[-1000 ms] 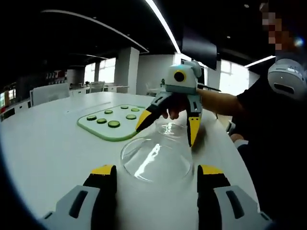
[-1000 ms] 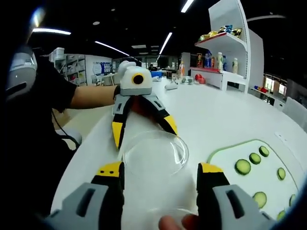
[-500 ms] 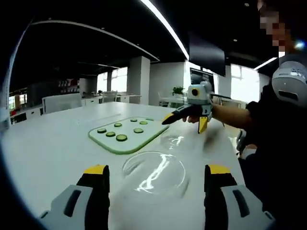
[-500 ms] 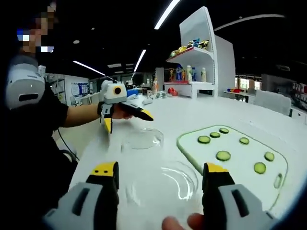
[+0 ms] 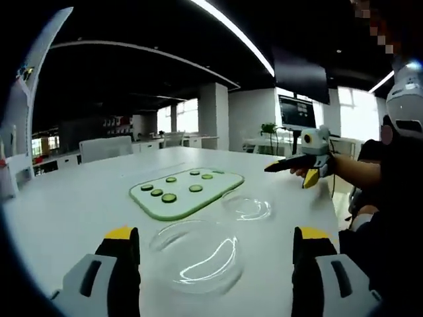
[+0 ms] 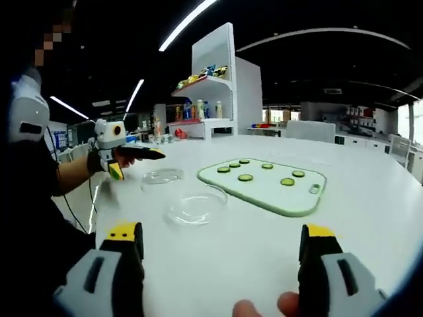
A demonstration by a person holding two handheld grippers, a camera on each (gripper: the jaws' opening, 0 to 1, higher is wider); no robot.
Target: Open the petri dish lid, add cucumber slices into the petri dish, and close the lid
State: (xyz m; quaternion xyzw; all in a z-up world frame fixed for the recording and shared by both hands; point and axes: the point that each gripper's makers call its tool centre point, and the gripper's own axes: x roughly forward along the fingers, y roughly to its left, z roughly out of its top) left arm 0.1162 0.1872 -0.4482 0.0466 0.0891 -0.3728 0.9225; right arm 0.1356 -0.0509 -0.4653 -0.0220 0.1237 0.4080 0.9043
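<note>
The petri dish point(image 5: 197, 256) lies on the white table point(image 5: 79, 211), with the green cutting board point(image 5: 187, 191) as the fixed mark for everything else. In the left gripper view, the board sits beyond the dish and a little to its left, carrying six dark green cucumber slices point(image 5: 169, 197) in two rows. The dish itself is a clear shallow round, near the camera and between the left gripper point(image 5: 215, 247)'s own jaws, which are spread wide and pinch nothing. To the right of the board, just beside its near corner, rests the second clear round piece, the lid point(image 5: 247, 206), apart from the dish. Further right again, well away from the board and above the table edge, the right gripper point(image 5: 295, 170) is held by a hand, its yellow-tipped jaws parted and empty.

In the right gripper view, the left gripper point(image 6: 132, 160) appears at far left, held by a hand, jaws apart with nothing between them. Next comes one clear round point(image 6: 162, 176), then the other point(image 6: 195, 204) nearer the camera, both left of the board point(image 6: 264, 185) and not touching it. The slices point(image 6: 287, 181) lie on the board. The right gripper point(image 6: 221, 247)'s own jaws stand wide apart, empty.
</note>
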